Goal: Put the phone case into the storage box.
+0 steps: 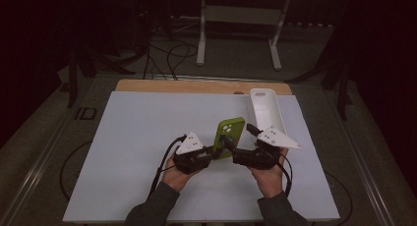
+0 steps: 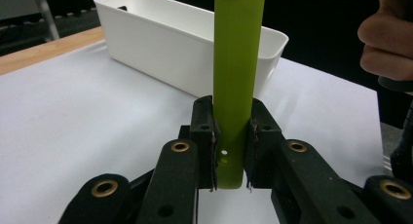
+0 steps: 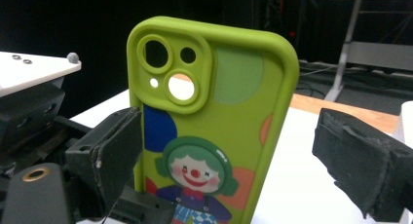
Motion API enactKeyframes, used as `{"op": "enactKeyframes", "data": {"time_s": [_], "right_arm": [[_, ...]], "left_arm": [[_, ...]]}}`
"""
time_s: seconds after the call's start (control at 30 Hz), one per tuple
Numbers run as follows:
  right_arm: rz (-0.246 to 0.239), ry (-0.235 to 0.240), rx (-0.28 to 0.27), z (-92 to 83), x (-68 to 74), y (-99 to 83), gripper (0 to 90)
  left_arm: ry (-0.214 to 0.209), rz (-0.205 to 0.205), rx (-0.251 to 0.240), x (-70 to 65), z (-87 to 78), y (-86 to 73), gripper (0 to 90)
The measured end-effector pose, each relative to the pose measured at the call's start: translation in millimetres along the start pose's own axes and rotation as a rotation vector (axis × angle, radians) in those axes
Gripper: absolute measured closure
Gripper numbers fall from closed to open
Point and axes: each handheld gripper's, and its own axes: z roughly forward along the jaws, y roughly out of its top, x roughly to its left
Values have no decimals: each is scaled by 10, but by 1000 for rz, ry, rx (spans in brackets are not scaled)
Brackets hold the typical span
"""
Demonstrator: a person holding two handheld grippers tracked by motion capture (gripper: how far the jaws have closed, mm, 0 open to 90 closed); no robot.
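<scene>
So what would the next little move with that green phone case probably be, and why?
Probably closing the right hand-held gripper on the green phone case. Its jaws stand open on either side of the case, while the left hand-held gripper alone clamps the lower edge, holding it upright near the white bin.

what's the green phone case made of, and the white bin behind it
Green phone case: looks like soft silicone or rubbery plastic, matte, with rounded padded edges and a printed clown figure. White bin: seems to be rigid moulded plastic, smooth with a slight sheen, thin even walls and rounded corners. Neither can be confirmed by look alone.
</scene>
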Motion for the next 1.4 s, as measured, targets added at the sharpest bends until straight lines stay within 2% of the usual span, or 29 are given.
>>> {"op": "enactKeyframes", "data": {"time_s": [0.13, 0.47, 0.63, 0.83, 1.2, 1.4], "right_arm": [[2, -18, -9, 10, 33, 11, 107], [30, -33, -18, 54, 67, 20, 109], [47, -38, -27, 63, 66, 22, 109], [53, -48, -40, 74, 69, 38, 109], [65, -54, -42, 125, 95, 39, 108], [69, -66, -43, 153, 102, 47, 106]], "left_arm": [[21, 1, -2, -13, 5, 0, 780], [41, -2, 0, -43, 38, -5, 780], [75, -7, -13, -64, 48, -1, 780], [83, -7, -6, -78, 67, -1, 780], [139, 6, 2, -134, 110, -10, 780], [137, 3, 1, -146, 125, -8, 780]]}}
